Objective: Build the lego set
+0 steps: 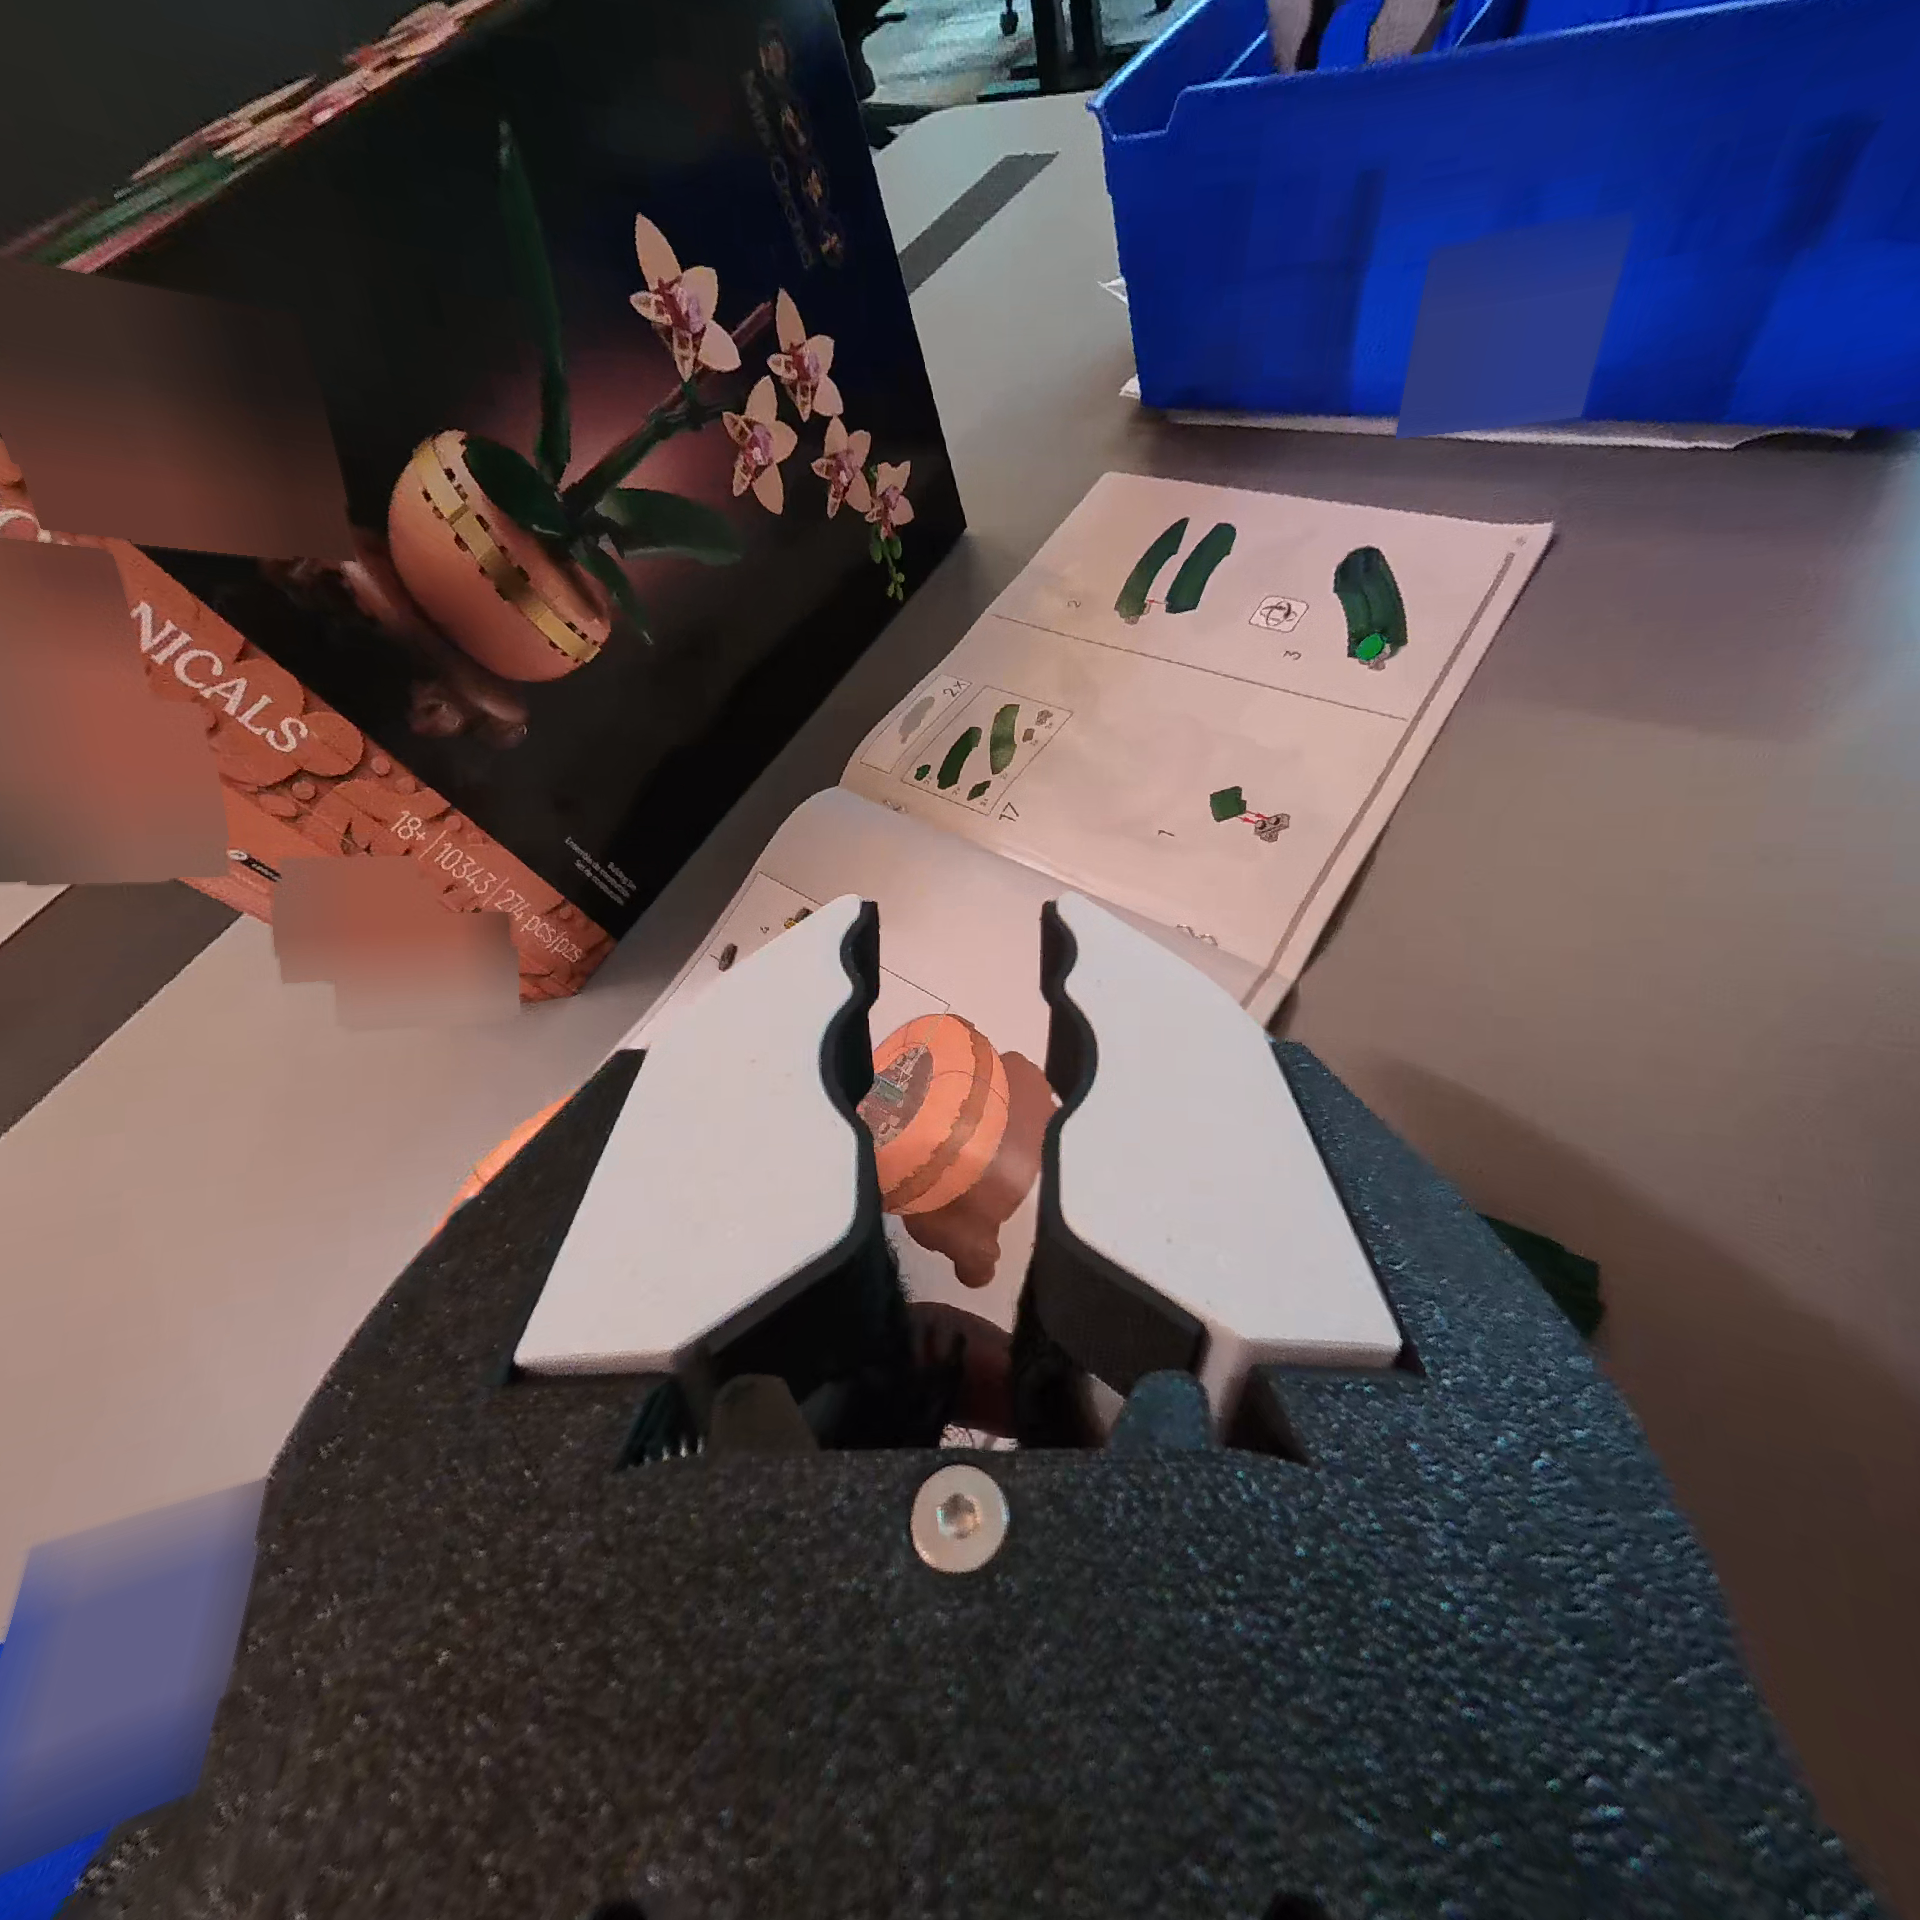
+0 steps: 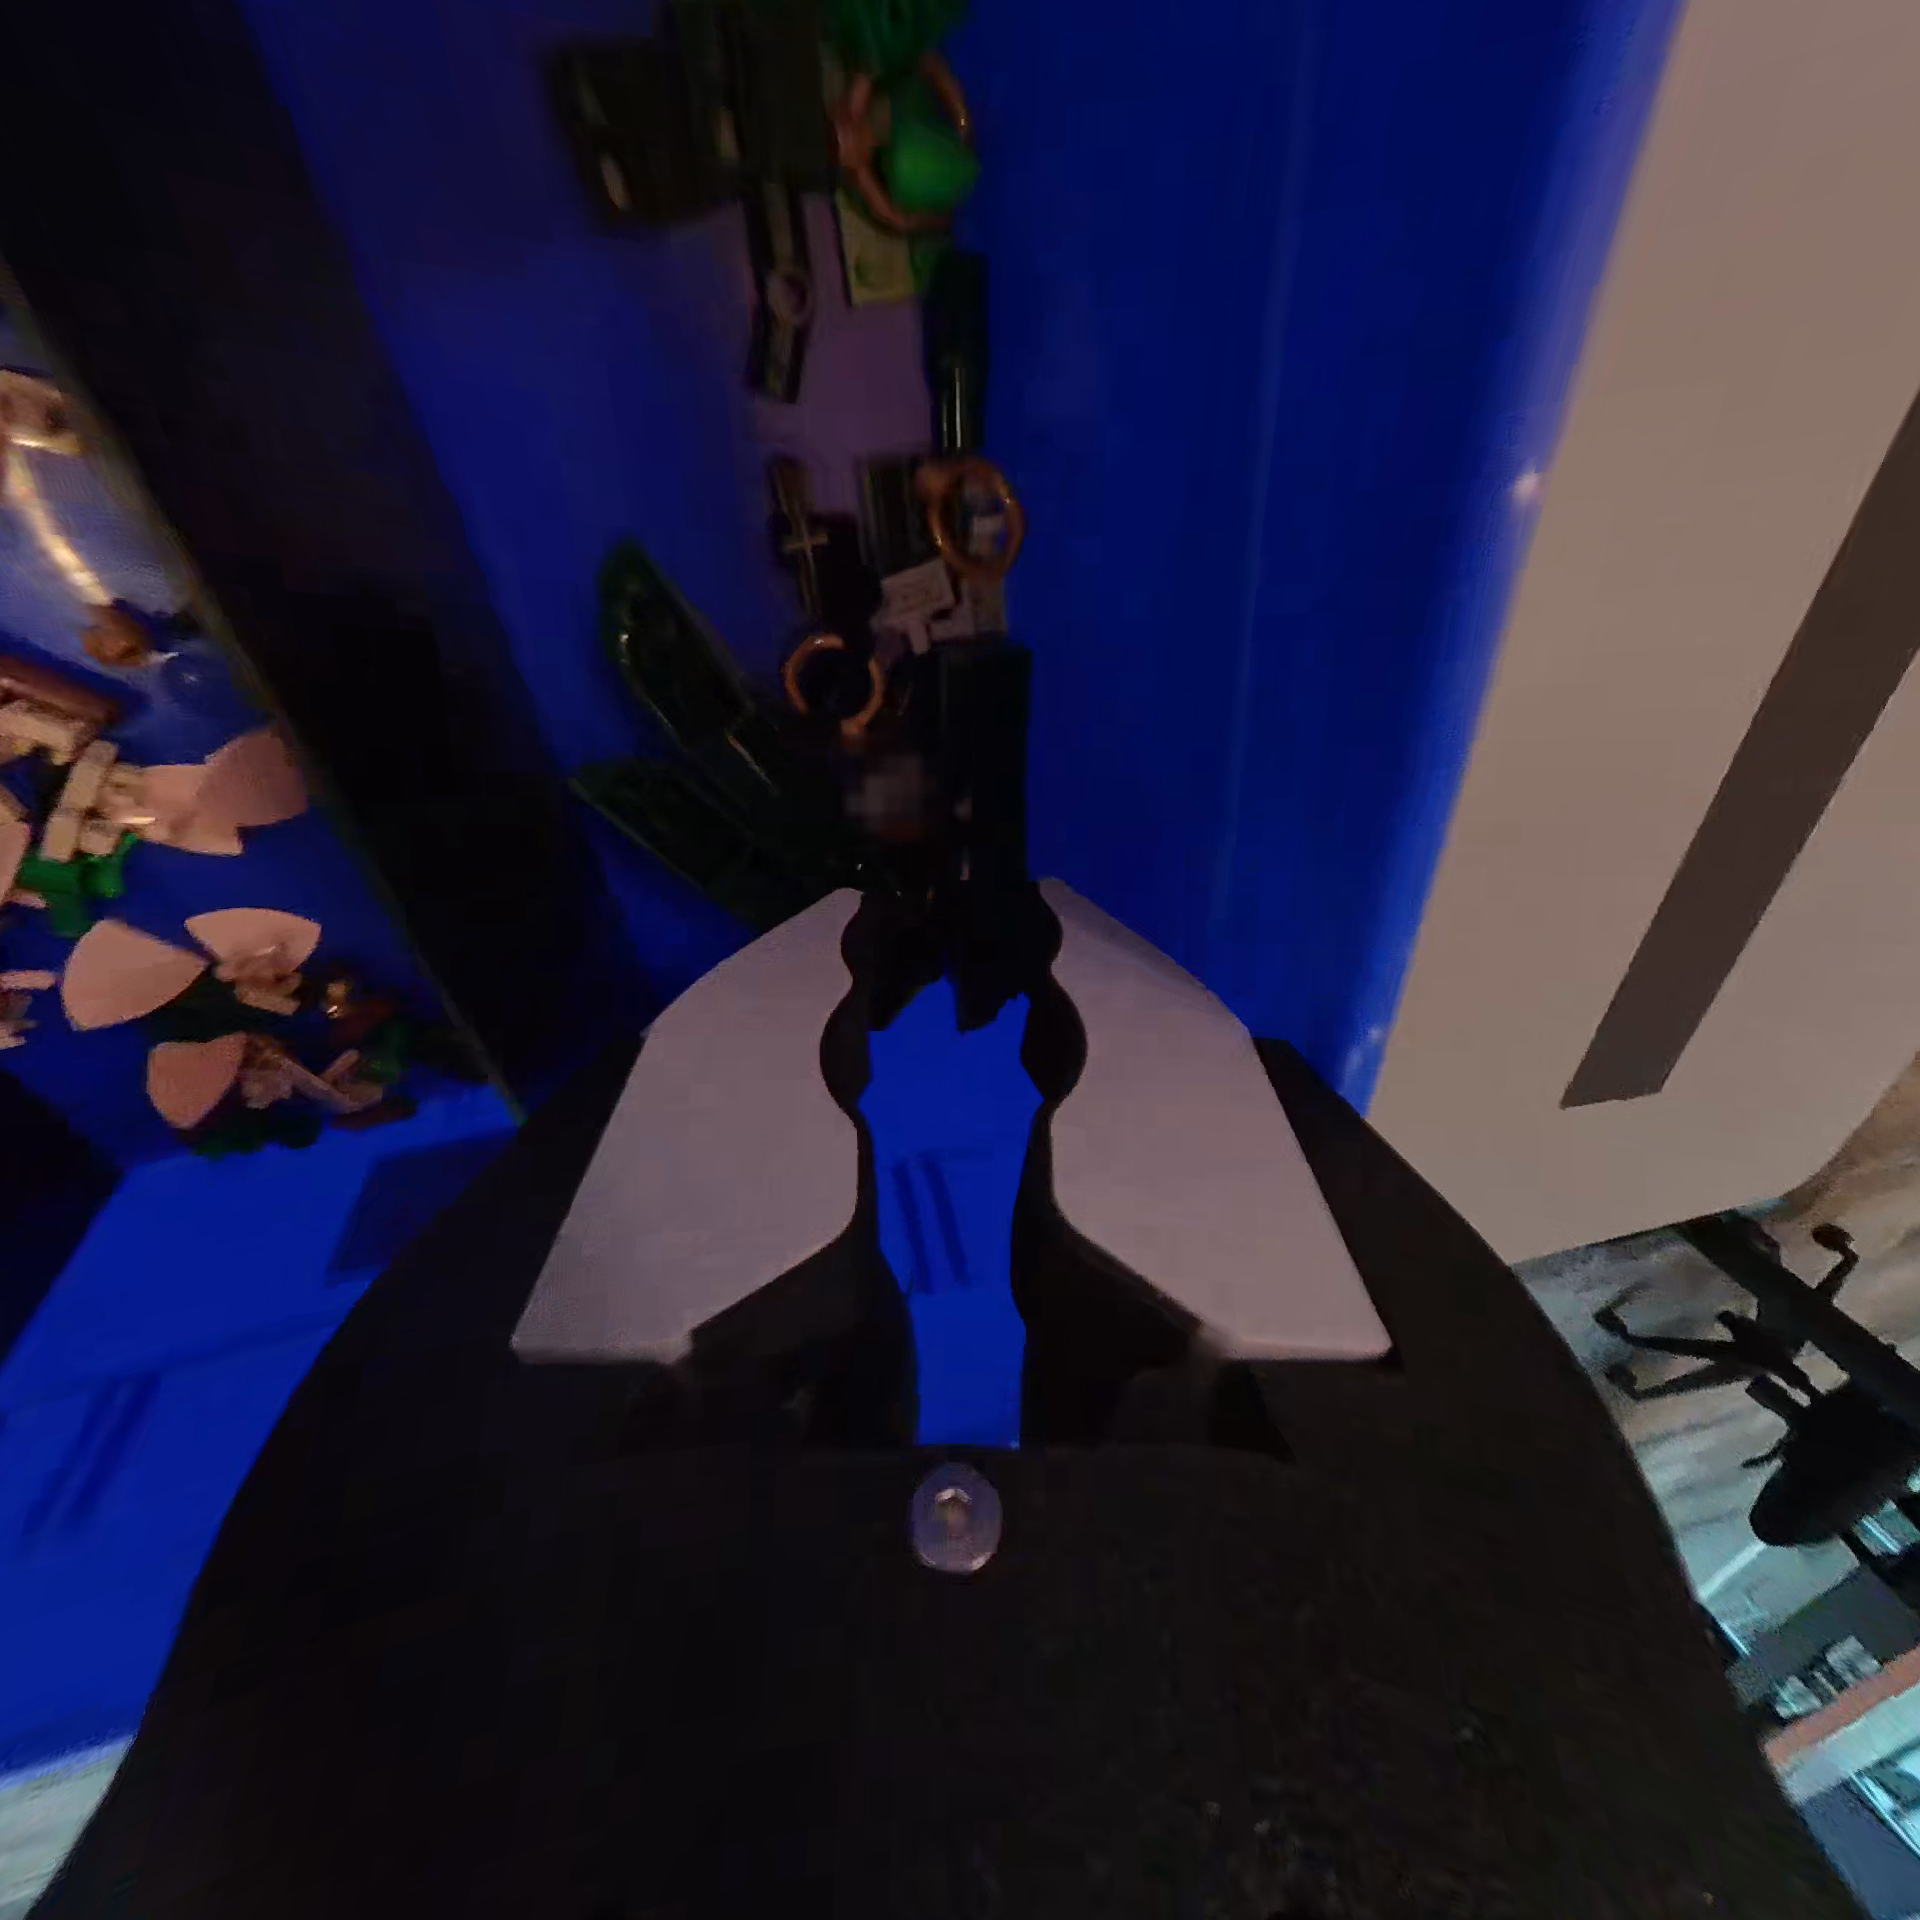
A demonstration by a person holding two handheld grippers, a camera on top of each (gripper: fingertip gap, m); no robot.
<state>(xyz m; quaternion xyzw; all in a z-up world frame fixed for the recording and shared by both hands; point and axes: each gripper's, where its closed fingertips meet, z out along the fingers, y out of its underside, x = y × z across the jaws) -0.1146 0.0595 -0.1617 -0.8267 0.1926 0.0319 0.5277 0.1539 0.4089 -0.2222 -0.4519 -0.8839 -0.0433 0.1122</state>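
Observation:
My left gripper [image 1: 956, 935] hangs low over the open instruction booklet [image 1: 1195, 707]. Its jaws stand a little apart with an orange pot build [image 1: 940, 1117] and its brown part wedged between them. More orange shows under the left finger, and a dark green leaf tip [image 1: 1553, 1278] sticks out on the right. My right gripper [image 2: 951, 914] is inside a blue bin [image 2: 1195, 520], nearly closed on a long dark piece [image 2: 987, 727] that stands up from the fingertips. Dark green leaves [image 2: 675, 686], gold rings [image 2: 831, 681] and bright green parts [image 2: 925, 156] lie beyond it.
The set's box [image 1: 582, 499] stands upright at the left, close to the booklet. Blue bins [image 1: 1507, 239] stand at the back right of the grey table. In the right wrist view a neighbouring compartment holds pink petals [image 2: 135, 982]. The table edge and the floor show at the right. There is about 45 centimeters between the tips of the two grippers.

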